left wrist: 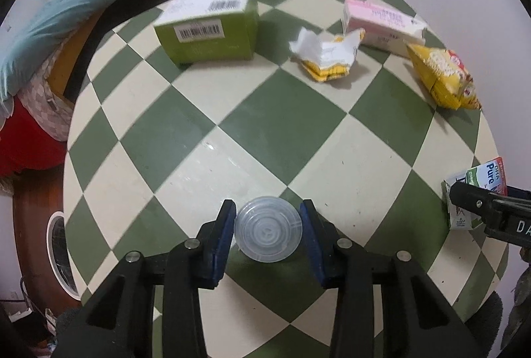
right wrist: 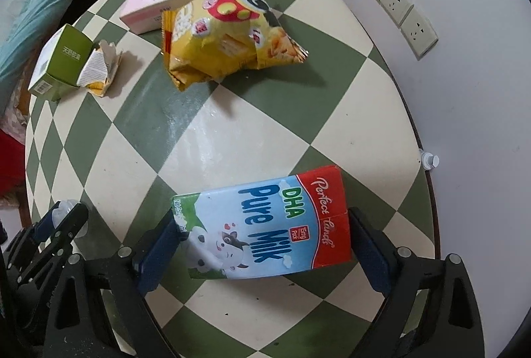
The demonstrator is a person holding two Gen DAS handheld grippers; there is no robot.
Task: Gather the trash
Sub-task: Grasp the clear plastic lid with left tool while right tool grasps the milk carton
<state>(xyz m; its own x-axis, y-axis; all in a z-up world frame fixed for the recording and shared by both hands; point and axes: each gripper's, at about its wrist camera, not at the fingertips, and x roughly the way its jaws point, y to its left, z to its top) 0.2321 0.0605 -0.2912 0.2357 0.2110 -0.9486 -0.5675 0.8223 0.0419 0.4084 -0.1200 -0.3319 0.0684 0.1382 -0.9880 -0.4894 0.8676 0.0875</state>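
The left tongs (left wrist: 268, 230) are clamped on a clear plastic cup (left wrist: 268, 233) lying on the checkered bench (left wrist: 232, 112), well short of the green box (left wrist: 209, 26). The right tongs (right wrist: 262, 245) stand apart, straddling the milk carton (right wrist: 265, 225) nearer the wall than the green box, pads not yet pressing. The thin, rounded cup could buckle or squirt free under squeeze; the carton, gripped lengthwise, could swing or slip.
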